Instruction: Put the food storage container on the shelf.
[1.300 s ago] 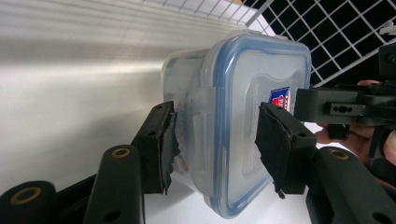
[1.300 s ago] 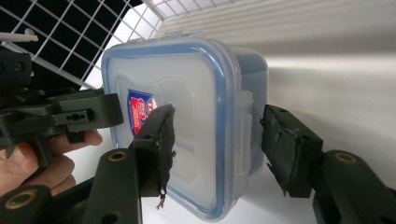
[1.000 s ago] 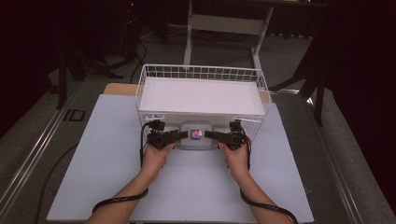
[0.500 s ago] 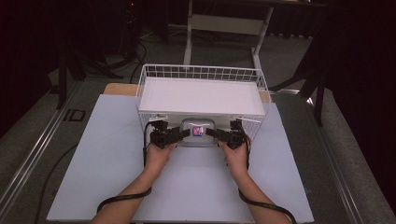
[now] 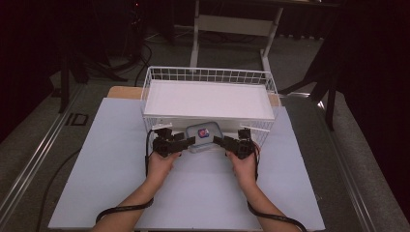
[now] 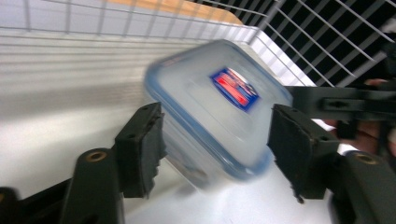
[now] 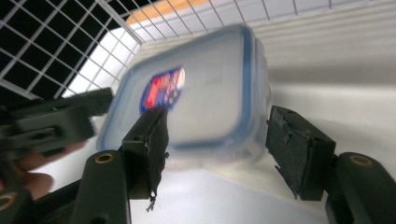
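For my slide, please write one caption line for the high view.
Two hand-held grippers, left and right, flank a lidded plastic container before a white wire basket.
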A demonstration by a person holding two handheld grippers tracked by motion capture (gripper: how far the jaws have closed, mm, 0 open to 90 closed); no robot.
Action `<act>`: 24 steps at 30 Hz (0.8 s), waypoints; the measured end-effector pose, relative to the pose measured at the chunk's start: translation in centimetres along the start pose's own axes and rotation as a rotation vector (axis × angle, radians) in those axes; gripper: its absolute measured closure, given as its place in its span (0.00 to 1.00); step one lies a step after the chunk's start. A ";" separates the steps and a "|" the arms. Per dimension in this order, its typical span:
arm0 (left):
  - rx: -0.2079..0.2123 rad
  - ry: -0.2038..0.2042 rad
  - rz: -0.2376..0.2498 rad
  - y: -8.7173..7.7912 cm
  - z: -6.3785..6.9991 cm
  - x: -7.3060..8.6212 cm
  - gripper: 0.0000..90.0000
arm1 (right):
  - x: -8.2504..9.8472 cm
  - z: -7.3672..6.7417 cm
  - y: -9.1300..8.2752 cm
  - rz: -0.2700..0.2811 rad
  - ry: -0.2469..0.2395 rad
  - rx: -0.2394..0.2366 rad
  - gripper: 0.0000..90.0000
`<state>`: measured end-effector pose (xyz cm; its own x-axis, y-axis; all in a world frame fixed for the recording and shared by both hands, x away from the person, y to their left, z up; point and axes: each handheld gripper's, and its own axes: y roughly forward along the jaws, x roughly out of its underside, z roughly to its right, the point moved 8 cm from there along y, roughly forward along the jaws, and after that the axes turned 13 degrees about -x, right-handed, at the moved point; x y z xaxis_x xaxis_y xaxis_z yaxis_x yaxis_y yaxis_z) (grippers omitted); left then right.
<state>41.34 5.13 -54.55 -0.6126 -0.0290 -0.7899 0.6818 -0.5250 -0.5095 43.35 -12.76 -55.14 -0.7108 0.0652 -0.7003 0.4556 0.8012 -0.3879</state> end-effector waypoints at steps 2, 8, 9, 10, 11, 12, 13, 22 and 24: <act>0.012 0.021 0.005 -0.7 0.2 0.3 0.35 | 0.4 -0.2 -0.5 0.000 -0.014 0.007 0.42; 0.033 0.091 0.020 -2.7 0.7 1.7 0.17 | 1.4 -0.5 -1.7 -0.012 -0.049 0.027 0.42; 0.044 0.094 0.022 -3.1 0.7 2.0 0.17 | 1.6 -0.6 -1.9 -0.016 -0.056 0.034 0.42; 0.053 0.100 0.024 -3.5 0.7 2.2 0.17 | 1.7 -0.7 -2.0 -0.016 -0.065 0.037 0.42; 0.053 0.112 0.024 -4.0 0.7 2.4 0.17 | 1.9 -0.8 -2.1 -0.021 -0.069 0.032 0.43; 0.047 0.130 0.025 -4.5 0.7 2.6 0.17 | 2.1 -1.0 -2.2 -0.024 -0.071 0.036 0.44; 0.046 0.137 0.030 -5.0 0.7 2.7 0.17 | 2.2 -1.2 -2.3 -0.026 -0.081 0.031 0.45; 0.002 0.208 0.068 -7.9 0.5 3.3 0.05 | 3.7 -2.7 -1.9 -0.082 -0.188 0.056 0.81; -0.014 0.229 0.080 -8.1 0.5 3.5 0.04 | 4.1 -3.0 -1.6 -0.099 -0.206 0.051 0.94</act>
<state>33.48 8.84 -52.98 -0.4505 0.1247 -0.8840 0.7311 -0.5168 -0.4455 38.13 -12.01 -55.57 -0.6311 -0.1396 -0.7630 0.4194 0.7661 -0.4871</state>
